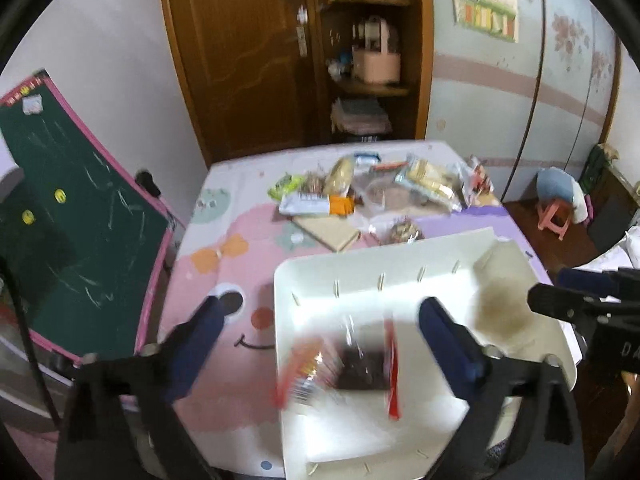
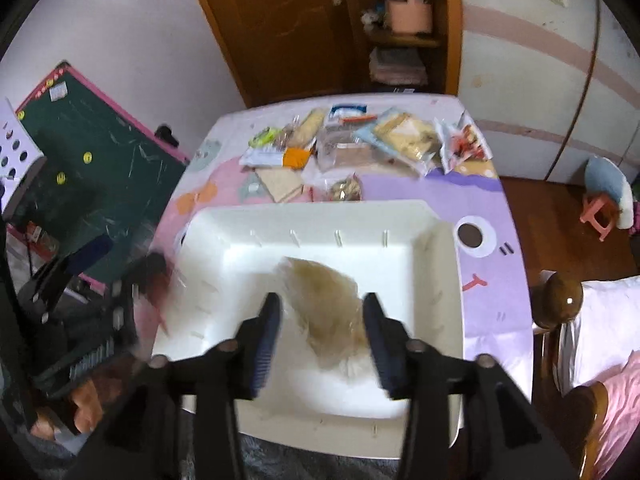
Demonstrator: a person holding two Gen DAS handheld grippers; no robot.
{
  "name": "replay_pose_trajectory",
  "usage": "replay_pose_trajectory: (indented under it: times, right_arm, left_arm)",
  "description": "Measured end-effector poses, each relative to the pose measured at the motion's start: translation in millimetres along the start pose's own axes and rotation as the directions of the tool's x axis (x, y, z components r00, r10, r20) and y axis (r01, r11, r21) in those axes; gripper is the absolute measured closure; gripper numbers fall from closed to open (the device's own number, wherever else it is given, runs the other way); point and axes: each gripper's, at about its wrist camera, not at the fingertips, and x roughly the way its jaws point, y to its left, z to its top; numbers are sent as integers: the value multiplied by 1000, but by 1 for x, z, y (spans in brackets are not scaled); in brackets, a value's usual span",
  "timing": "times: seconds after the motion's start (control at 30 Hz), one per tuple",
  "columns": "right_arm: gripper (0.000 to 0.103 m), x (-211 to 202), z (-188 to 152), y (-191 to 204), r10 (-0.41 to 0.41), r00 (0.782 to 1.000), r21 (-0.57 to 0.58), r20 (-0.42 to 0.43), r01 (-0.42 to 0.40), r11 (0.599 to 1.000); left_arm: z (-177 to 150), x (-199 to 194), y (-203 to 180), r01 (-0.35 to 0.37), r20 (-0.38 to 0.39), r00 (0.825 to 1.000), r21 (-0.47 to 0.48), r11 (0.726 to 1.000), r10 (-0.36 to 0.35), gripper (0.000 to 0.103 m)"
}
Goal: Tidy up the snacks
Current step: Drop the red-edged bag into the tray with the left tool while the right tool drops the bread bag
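We are early in the sorting. Two snacks lie in the white bin (image 2: 440,264) at the near end of the counter (image 1: 224,264): a dark snack in a clear, red-edged wrapper (image 1: 360,368) on its left side, blurred in the left wrist view, and a pale brownish packet (image 2: 328,304) on its right side.

Our left tongs (image 1: 320,332) stand wide apart above the dark snack, with nothing pressed between the pads. Our right tongs (image 2: 322,340) are parted about halfway over the pale packet, which shows between the fingers but seems to lie loose on the bin floor rather than in a grip. The blur on both packets keeps us from saying whether they have settled.

Most of the work is left, as we judge it. The heap of snacks (image 2: 360,140) sits at the far end of the counter, well apart from the bin: bread-like rolls, a green packet, an orange-and-white wrapper, crackers in clear film, a red-printed bag. A flat tan board (image 1: 328,232) and one small wrapped snack (image 2: 346,190) lie nearer, just beyond the bin's far rim.
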Motion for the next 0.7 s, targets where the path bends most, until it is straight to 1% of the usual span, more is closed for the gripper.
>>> replay_pose_trajectory:
  times: [0.07,0.2,0.43,0.63,0.7]
  right_arm:
    - [41,-12,-2,2,13,999,10,42,-14,1000]
    - [39,-28,-5,6,50,995,28,83,-52,998]
    - [39,-42,-10,12,34,991,13,126,-36,999]
    - [39,-41,-6,10,-1,989,38,149,-5,999]
    - [39,-42,-4,10,-28,985,53,173,19,998]
  left_arm:
    - [0,-14,-2,-10,35,999,14,1000,10,3]
    - [0,-29,-5,-31,51,998,21,999,30,3]
    - [0,-41,-12,-26,67,998,34,999,24,3]
    - [5,-39,-13,-15,68,998,36,999,12,3]
    - [7,-38,-11,-18,71,997,36,999,15,3]
